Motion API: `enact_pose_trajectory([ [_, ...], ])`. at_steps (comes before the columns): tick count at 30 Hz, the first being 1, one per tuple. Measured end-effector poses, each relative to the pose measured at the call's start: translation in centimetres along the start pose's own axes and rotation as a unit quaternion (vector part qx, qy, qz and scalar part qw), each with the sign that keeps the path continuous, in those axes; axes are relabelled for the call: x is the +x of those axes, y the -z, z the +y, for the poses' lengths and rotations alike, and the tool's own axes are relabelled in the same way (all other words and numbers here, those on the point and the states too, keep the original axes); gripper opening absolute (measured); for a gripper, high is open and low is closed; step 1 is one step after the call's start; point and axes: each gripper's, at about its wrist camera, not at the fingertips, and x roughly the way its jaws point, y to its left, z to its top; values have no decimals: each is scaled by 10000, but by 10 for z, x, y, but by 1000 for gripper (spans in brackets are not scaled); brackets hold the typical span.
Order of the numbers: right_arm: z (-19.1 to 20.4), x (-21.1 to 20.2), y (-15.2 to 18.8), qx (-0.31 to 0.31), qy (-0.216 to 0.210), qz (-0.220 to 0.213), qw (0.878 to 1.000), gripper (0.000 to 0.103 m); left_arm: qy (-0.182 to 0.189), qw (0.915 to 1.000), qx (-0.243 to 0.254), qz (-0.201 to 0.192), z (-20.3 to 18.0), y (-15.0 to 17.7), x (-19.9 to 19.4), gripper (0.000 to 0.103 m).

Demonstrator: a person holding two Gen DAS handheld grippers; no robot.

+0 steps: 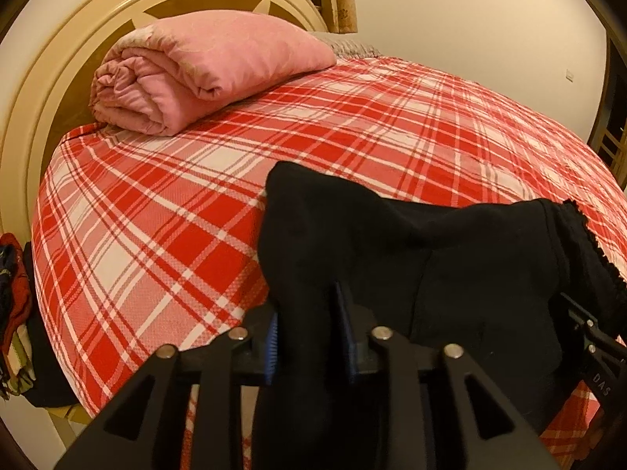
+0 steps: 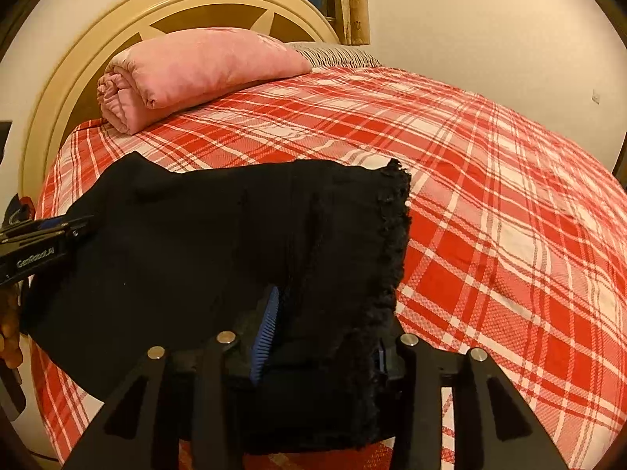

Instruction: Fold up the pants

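The black pants (image 1: 392, 243) hang bunched between my two grippers, lifted above the near edge of the bed. My left gripper (image 1: 309, 337) is shut on a fold of the pants, its blue pads (image 1: 271, 348) pressed against the cloth. My right gripper (image 2: 321, 337) is shut on the other end of the pants (image 2: 219, 243), which has a frayed lacy edge (image 2: 395, 235). The left gripper also shows at the left edge of the right wrist view (image 2: 74, 231), and the right gripper at the right edge of the left wrist view (image 1: 588, 329).
A bed with a red and white plaid sheet (image 1: 392, 125) fills both views. A rolled pink quilt (image 1: 196, 66) lies by the cream headboard (image 1: 47, 78). A pile of clothes (image 1: 15, 313) sits off the bed's left side. A white wall is at the right.
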Motion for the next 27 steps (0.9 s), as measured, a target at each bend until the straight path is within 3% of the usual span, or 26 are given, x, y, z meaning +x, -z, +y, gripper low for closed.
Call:
enact_pose_trajectory([
  [1, -1, 0, 0, 19, -22, 12, 10000, 45, -20, 10000, -18, 17, 3, 0, 0, 40],
  [6, -2, 0, 1, 28, -38, 7, 10000, 48, -249, 9997, -86, 16, 26, 7, -8, 75],
  [9, -2, 0, 2, 34, -31, 19, 10000, 51, -212, 9991, -337, 161, 47, 16, -9, 85],
  [12, -6, 0, 3, 103, -2, 63, 9999, 61, -259, 9974, -586, 333, 60, 28, -9, 91],
  [19, -17, -31, 13, 214, -69, -57, 9997, 64, -416, 9935, -875, 590, 80, 39, -17, 93],
  [21, -20, -46, 12, 342, -46, -285, 9990, 64, -588, 9948, -714, 428, 80, 33, -25, 92],
  [26, -26, -73, -11, 683, 105, -932, 9932, 64, -226, 9993, -270, -156, 59, 5, -38, 93],
  [27, -24, -71, -17, 635, 115, -946, 9934, 55, -150, 9994, -207, -232, 52, -1, -38, 93],
])
